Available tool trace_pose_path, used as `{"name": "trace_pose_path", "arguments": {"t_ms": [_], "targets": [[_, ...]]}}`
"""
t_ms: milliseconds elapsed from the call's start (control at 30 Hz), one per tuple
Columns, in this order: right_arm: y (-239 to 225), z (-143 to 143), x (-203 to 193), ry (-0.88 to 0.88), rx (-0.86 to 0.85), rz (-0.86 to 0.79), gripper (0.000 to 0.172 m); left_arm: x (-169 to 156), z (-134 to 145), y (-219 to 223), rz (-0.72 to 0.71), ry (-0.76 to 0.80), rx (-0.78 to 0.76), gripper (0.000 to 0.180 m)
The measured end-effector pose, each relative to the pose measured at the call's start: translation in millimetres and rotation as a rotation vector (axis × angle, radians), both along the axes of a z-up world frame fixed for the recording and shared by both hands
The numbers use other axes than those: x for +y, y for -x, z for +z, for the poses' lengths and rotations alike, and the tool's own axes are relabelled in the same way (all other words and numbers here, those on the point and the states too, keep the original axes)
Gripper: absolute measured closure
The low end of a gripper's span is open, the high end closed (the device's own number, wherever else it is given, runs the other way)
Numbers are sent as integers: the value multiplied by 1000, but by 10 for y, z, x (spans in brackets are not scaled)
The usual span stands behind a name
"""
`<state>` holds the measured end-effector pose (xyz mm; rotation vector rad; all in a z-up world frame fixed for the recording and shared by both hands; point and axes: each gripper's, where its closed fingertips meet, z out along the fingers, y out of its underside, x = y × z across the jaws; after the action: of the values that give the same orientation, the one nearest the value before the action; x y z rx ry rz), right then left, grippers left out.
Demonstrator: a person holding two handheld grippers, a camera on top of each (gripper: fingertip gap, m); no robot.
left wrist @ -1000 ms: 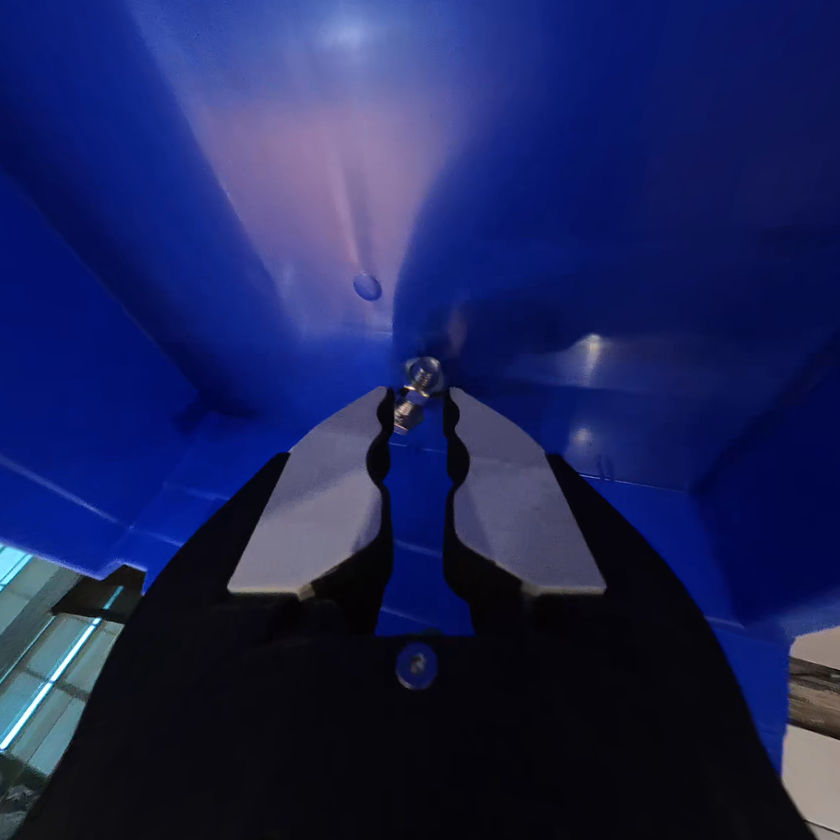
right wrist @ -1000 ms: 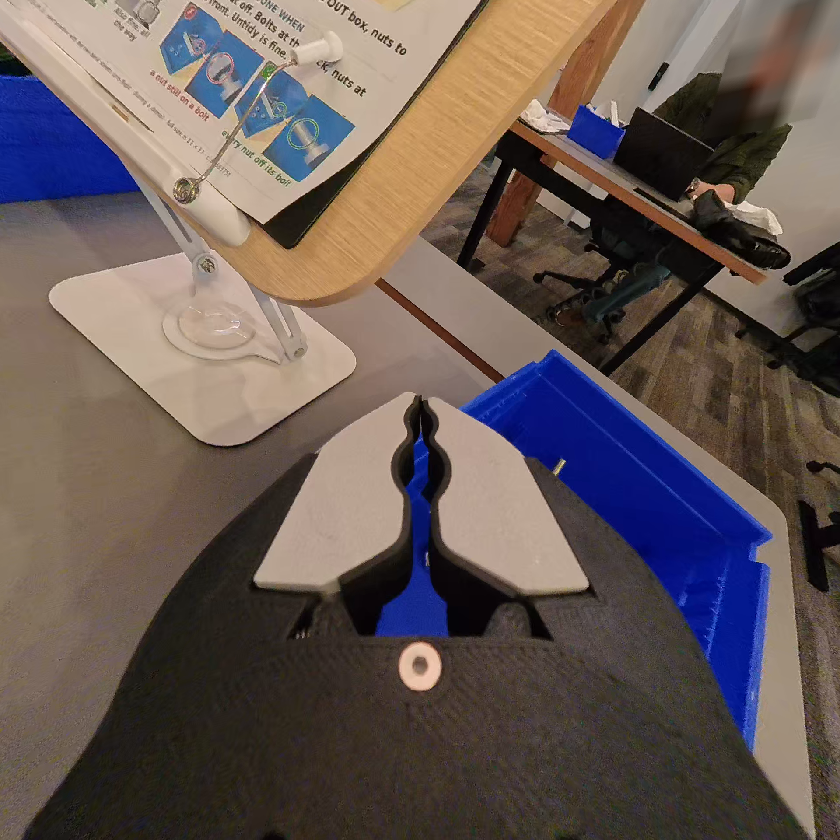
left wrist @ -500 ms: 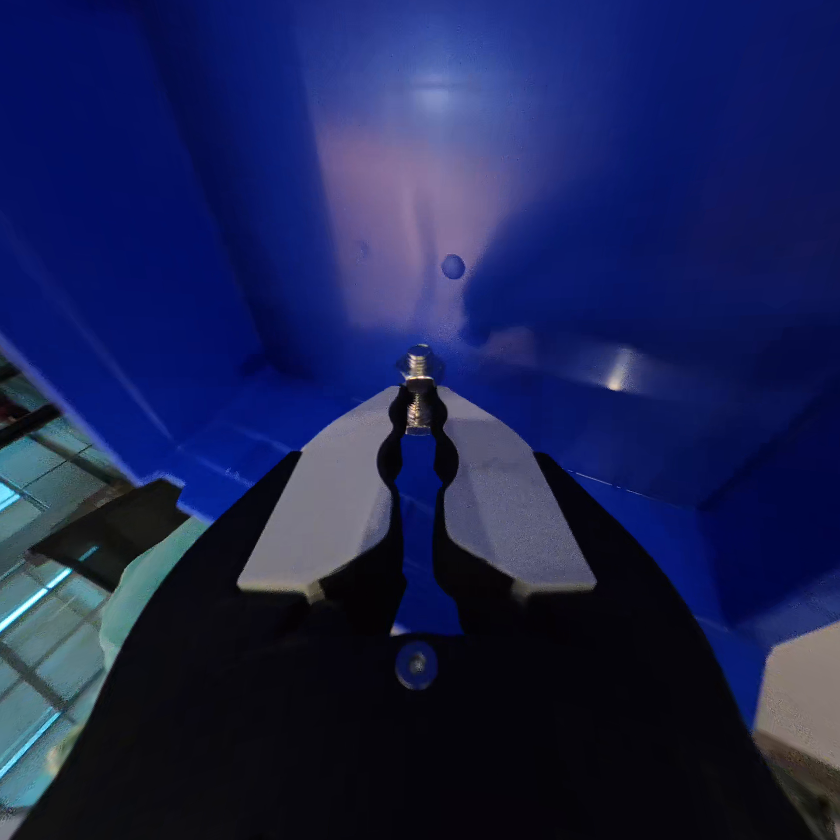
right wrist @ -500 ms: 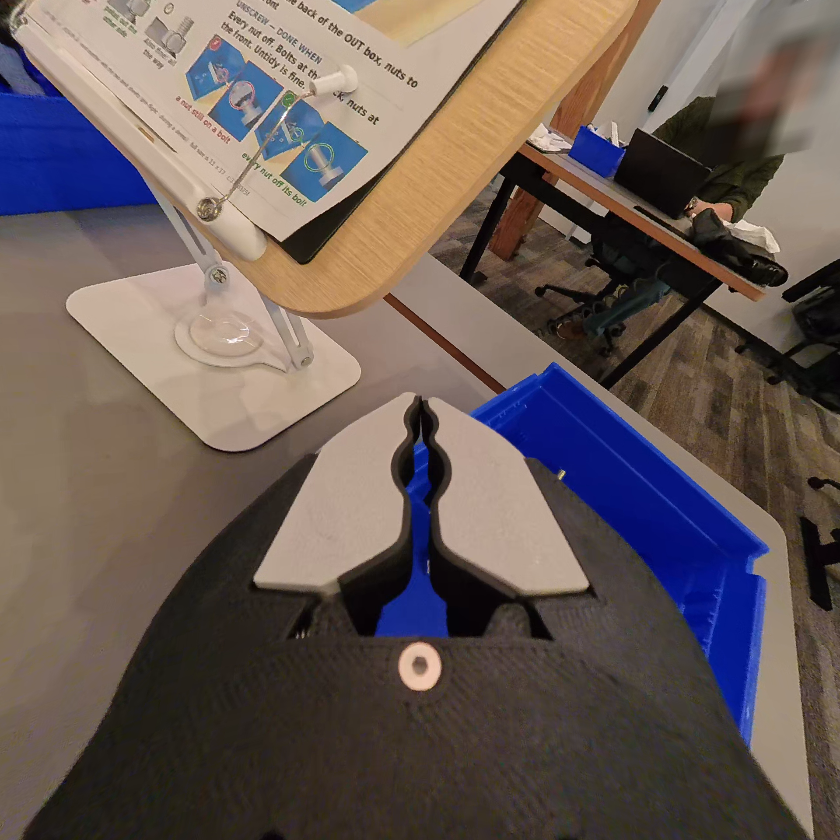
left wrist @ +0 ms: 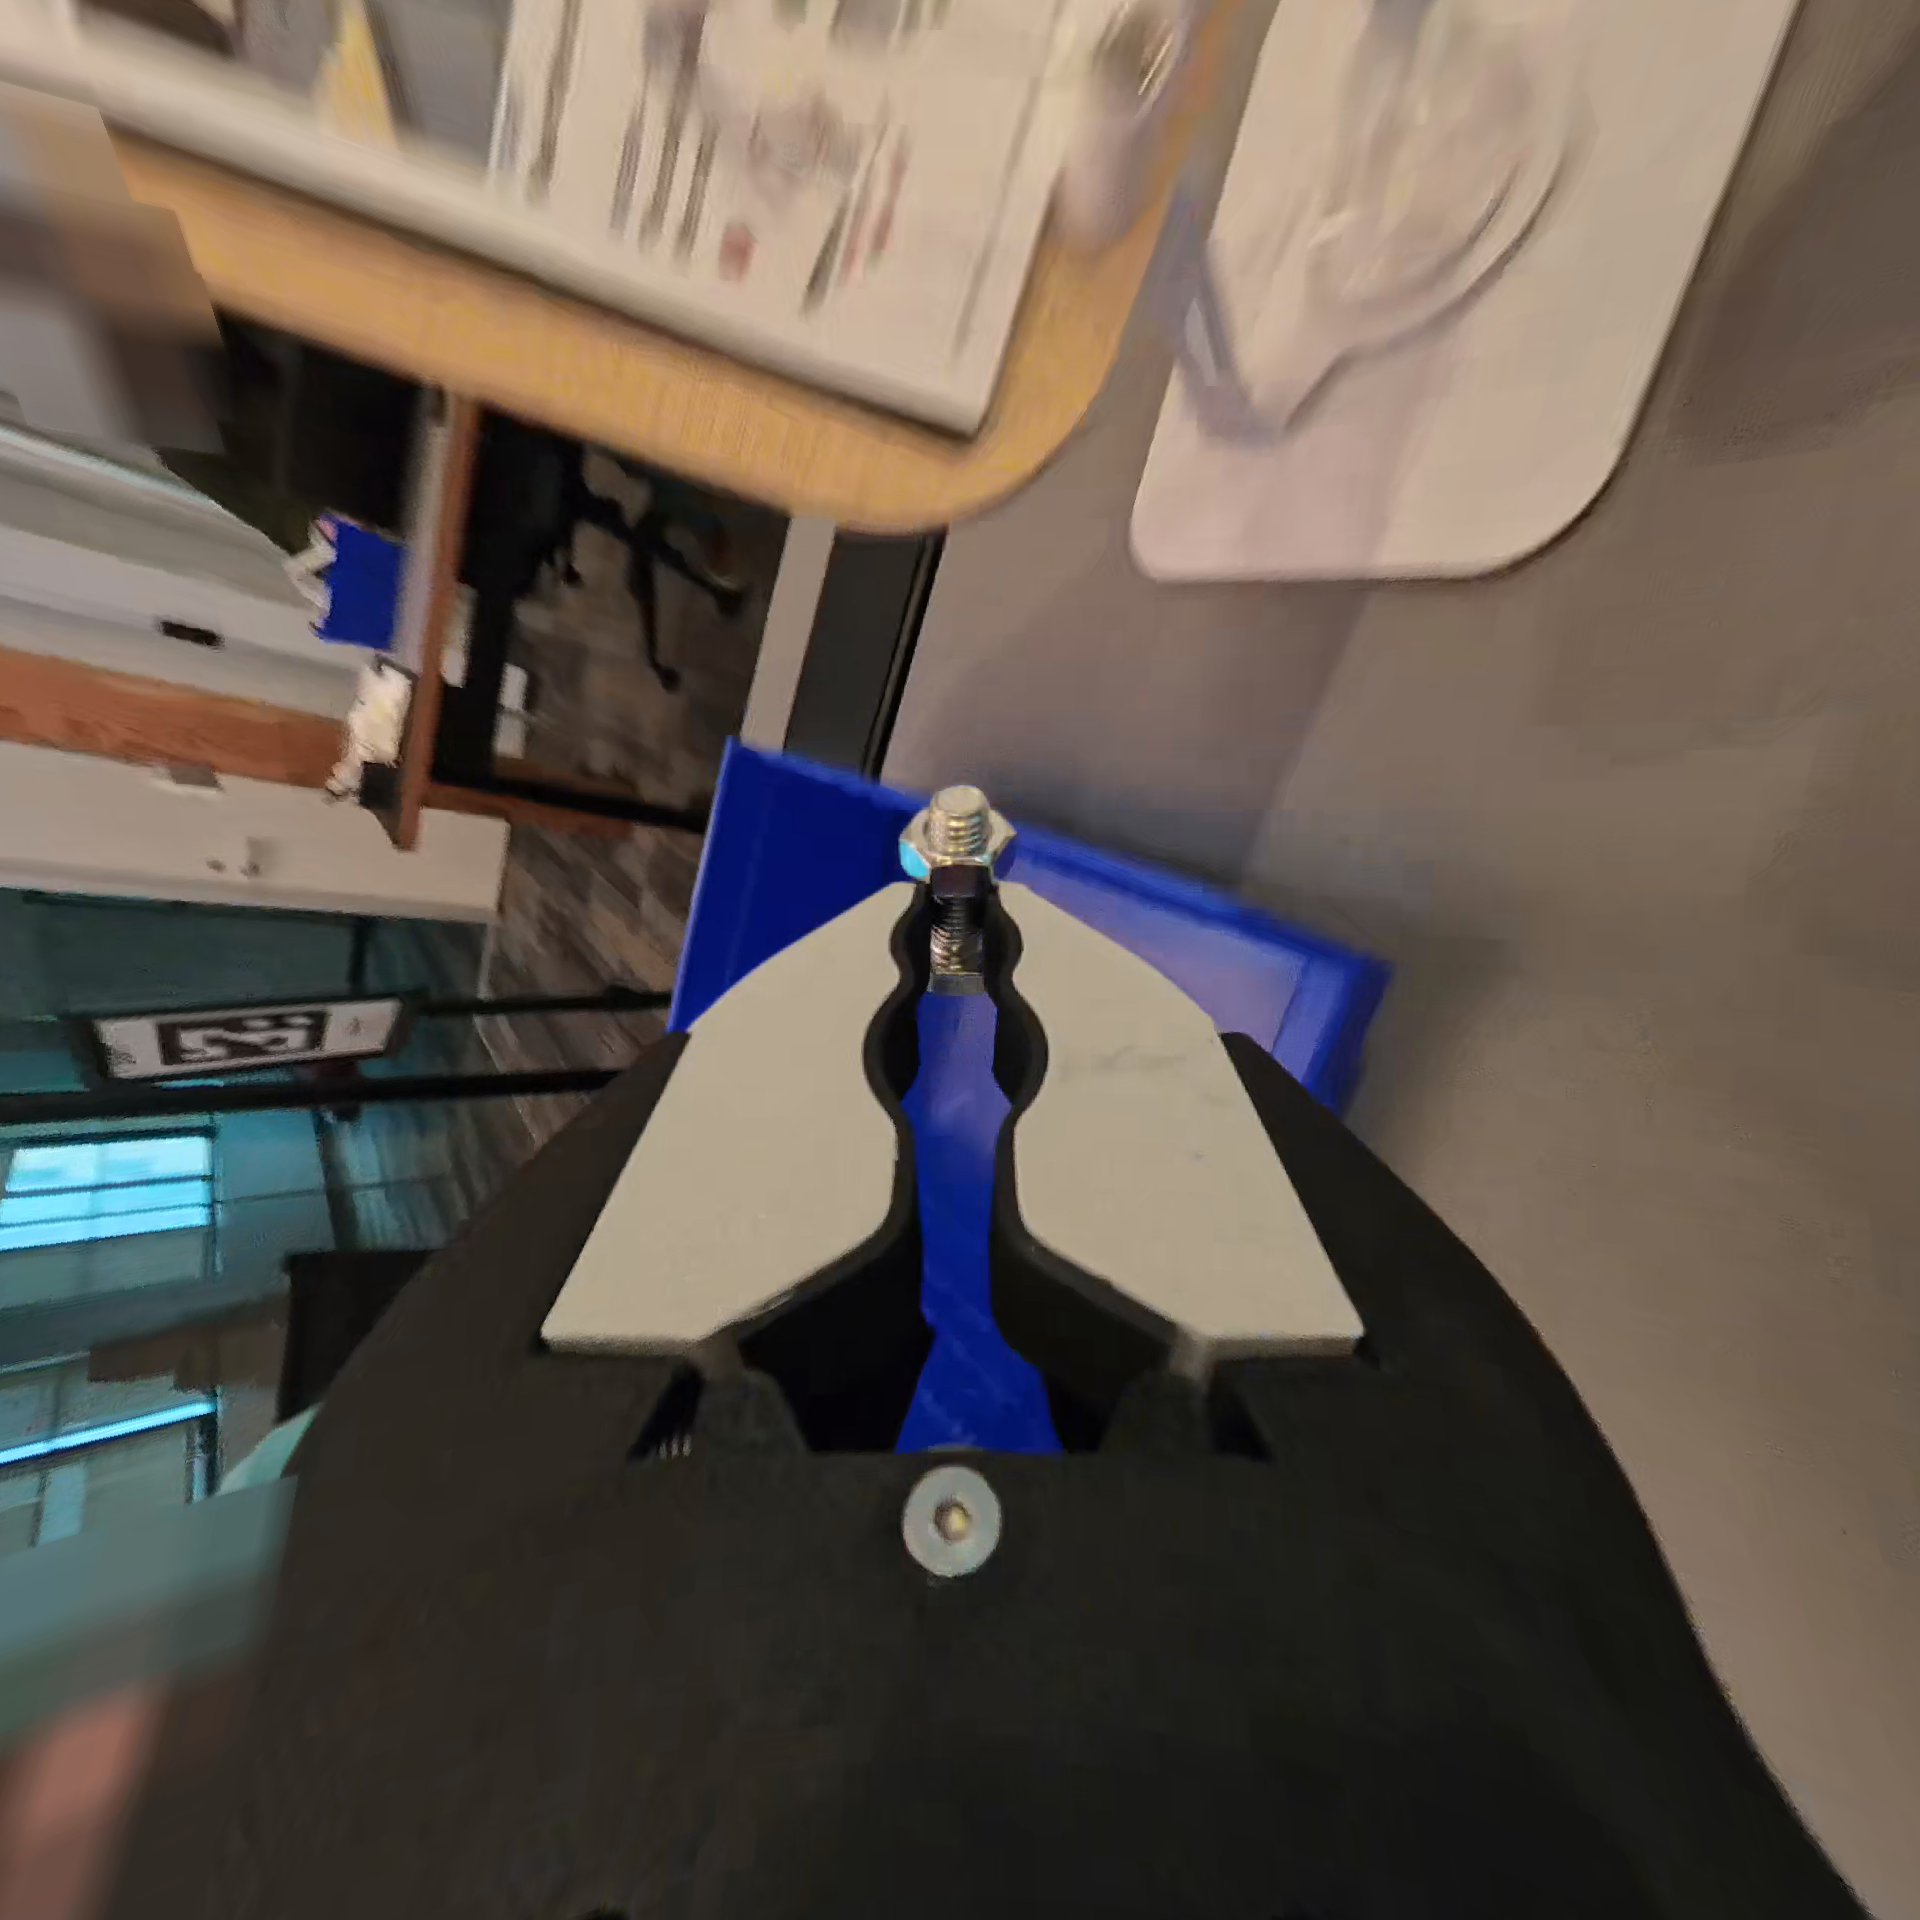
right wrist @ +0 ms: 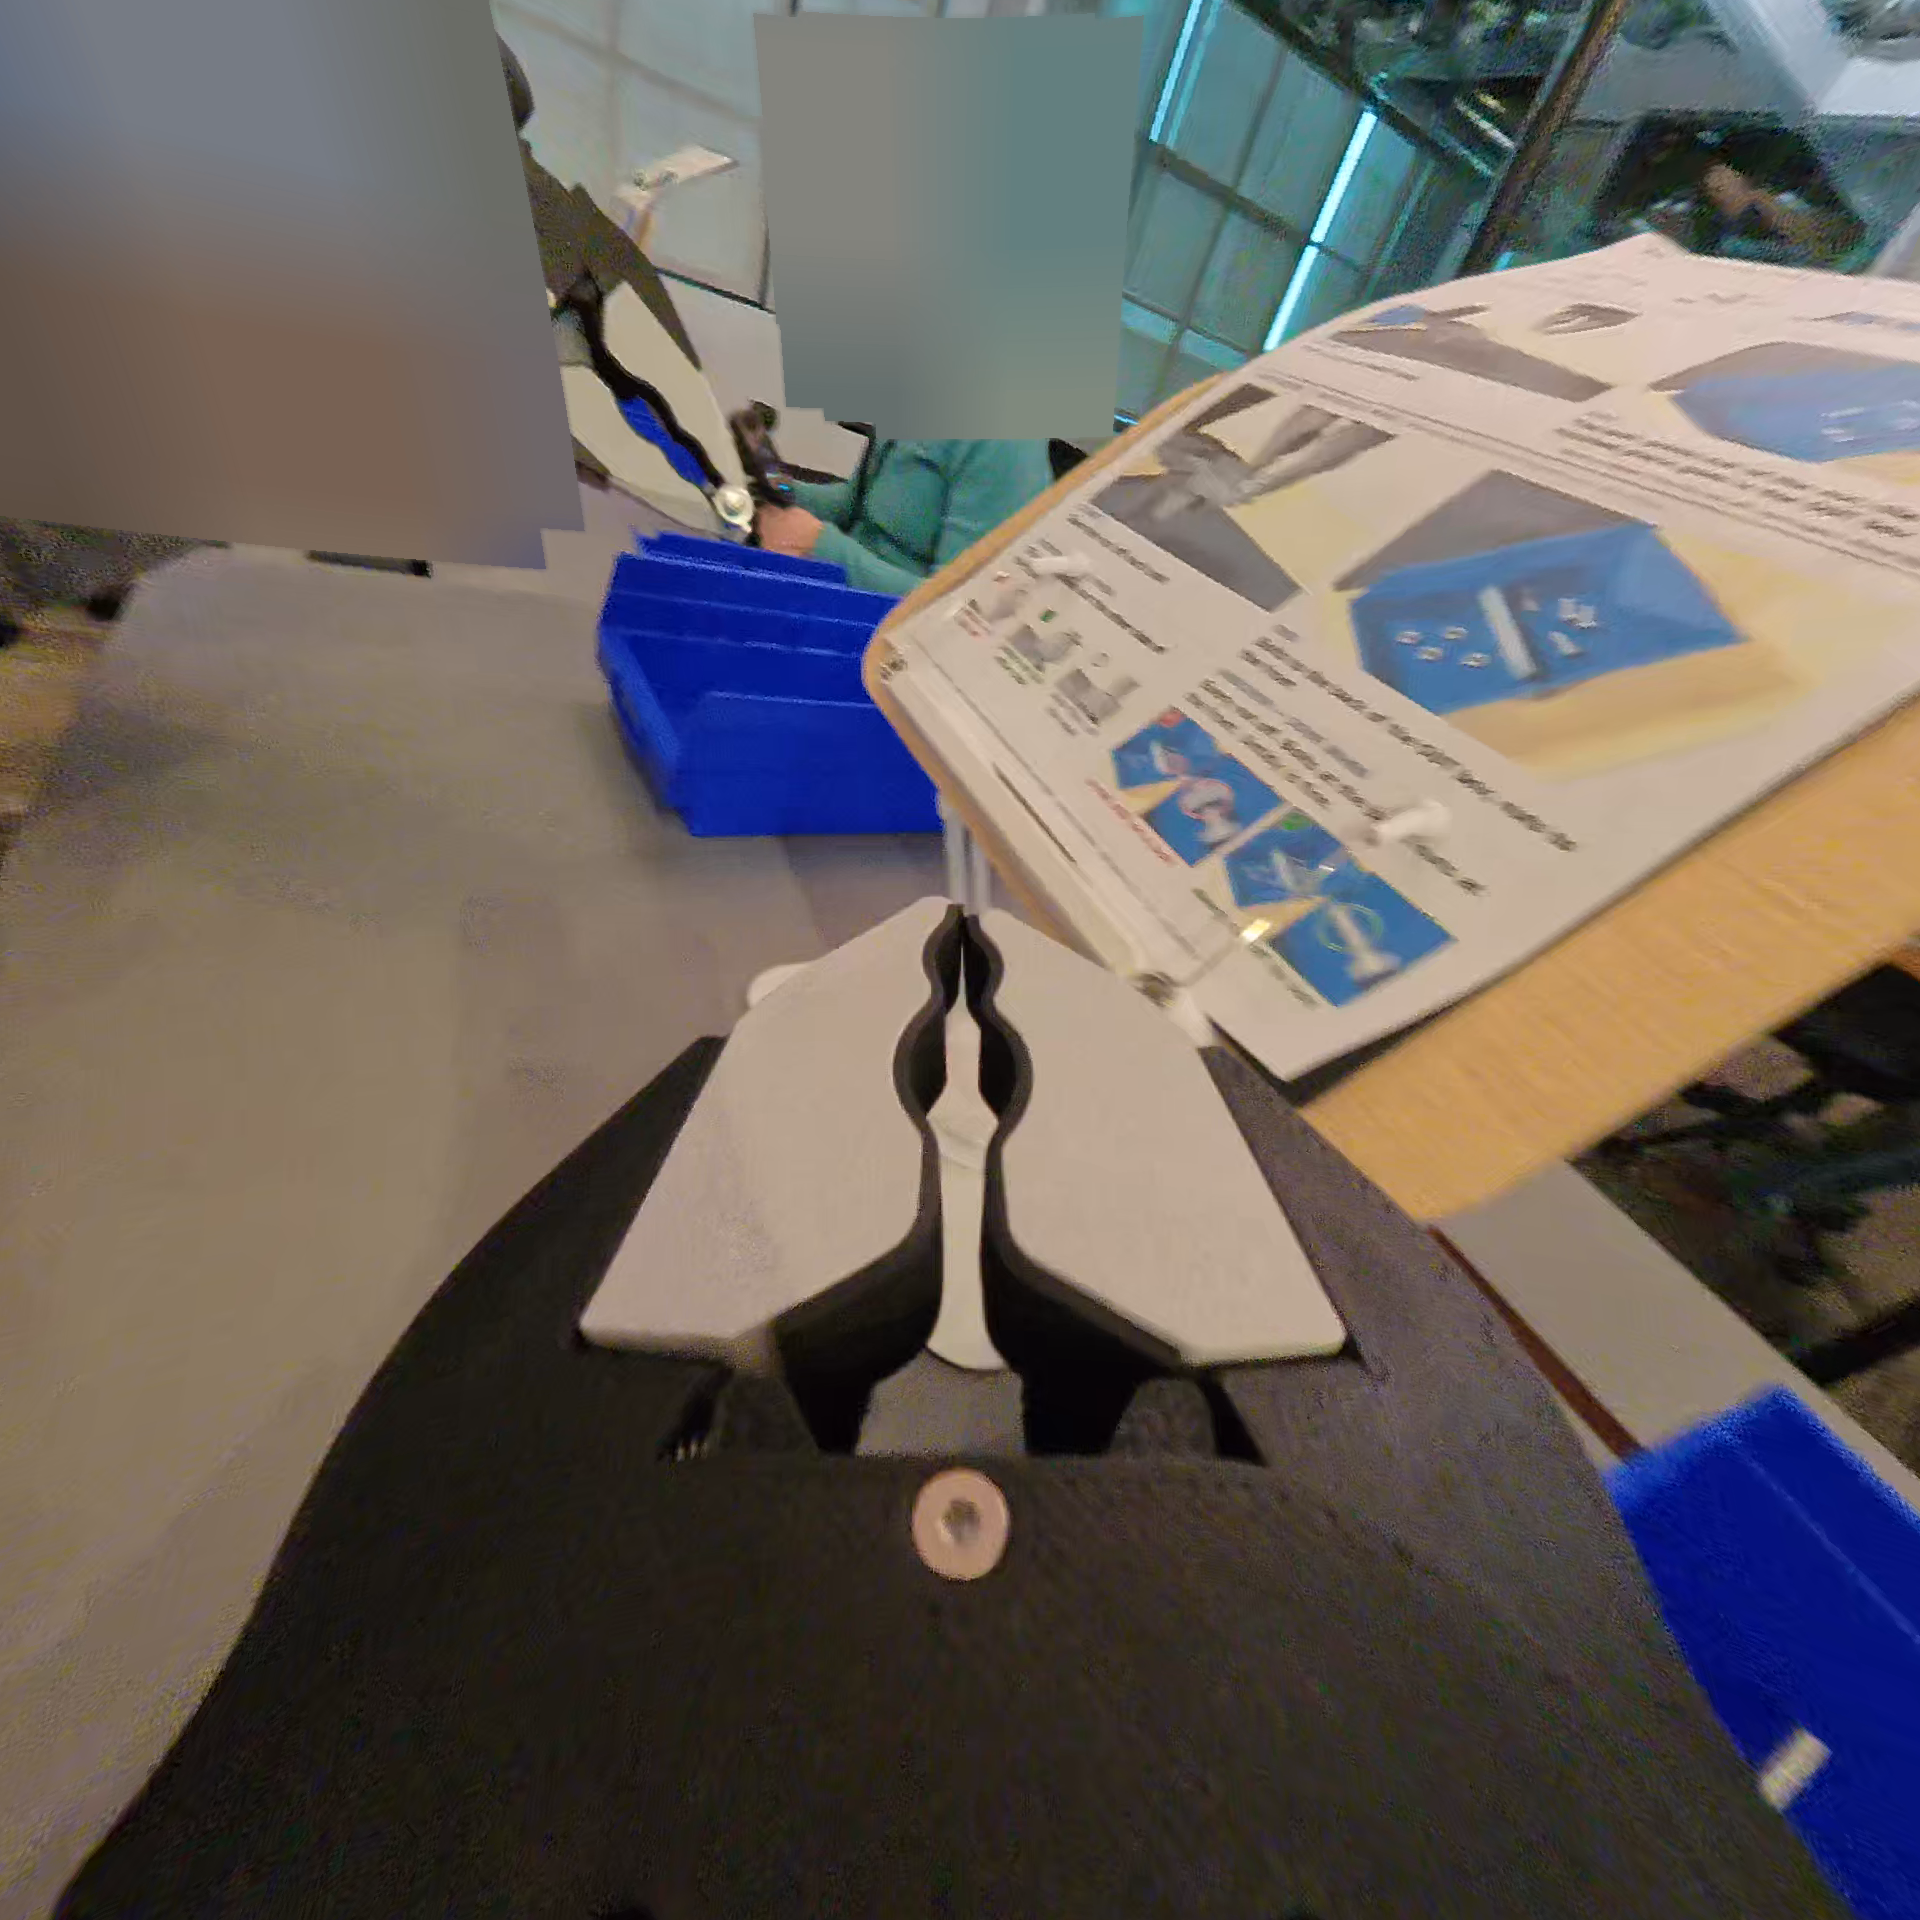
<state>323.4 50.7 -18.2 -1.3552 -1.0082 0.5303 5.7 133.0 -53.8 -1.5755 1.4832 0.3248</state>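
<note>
Your left gripper [left wrist: 957, 914] has its jaws drawn narrow on a silver bolt [left wrist: 957, 940], the pads pressing its threaded shank from both sides. The bolt points forward out of the tips, and a hex nut [left wrist: 953, 847] sits threaded near its far end, just past the fingertips. Behind and below it lies a blue bin [left wrist: 1164, 925] on the grey bench [left wrist: 1610, 1039]. The view is tilted, so the white stand base [left wrist: 1403, 312] and the wooden board [left wrist: 582, 384] with its printed sheet appear rotated above.

Your right gripper [right wrist: 961, 940] has its jaws fully closed, tip against tip, with nothing between them. It hangs above the bench [right wrist: 312, 935], right in front of the stand's thin white legs. The sheet [right wrist: 1455, 644] on the tilted board is just to its right. A second blue bin [right wrist: 748, 717] stands farther back, and a corner of another bin [right wrist: 1787, 1600] shows at lower right. Your left gripper [right wrist: 717, 488] shows in the distance above the far bin, bolt at its tip.
</note>
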Motion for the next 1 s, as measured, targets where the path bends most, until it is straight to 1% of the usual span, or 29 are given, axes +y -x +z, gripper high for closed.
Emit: {"name": "trace_pose_path", "arguments": {"t_ms": [67,167,233,300,333,500,633,833,1000], "targets": [[340,-105,-65,107,43,74,170,-232,-29,-375,-38,-64,-14,171],[812,-368,-109,283,70,151,163,-490,-220,-961,-115,-86,-49,171],[1051,-555,-114,362,66,176,153,-547,-376,-1242,-137,-132,-16,171],[1185,-695,-84,406,75,169,150,-520,-482,-1414,-129,-194,35,171],[1212,-735,-53,413,89,156,148,-515,-535,-1490,-129,-188,40,172],[1197,-832,89,472,149,111,143,-424,-645,-1698,-108,-241,96,172],[1191,-953,180,478,120,54,143,-460,-697,-1873,-150,-276,147,172],[1140,-952,221,474,134,42,145,-441,-675,-2003,-145,-323,189,172],[1120,-976,240,579,226,85,145,-448,-711,-2040,-163,-354,220,171]]}}
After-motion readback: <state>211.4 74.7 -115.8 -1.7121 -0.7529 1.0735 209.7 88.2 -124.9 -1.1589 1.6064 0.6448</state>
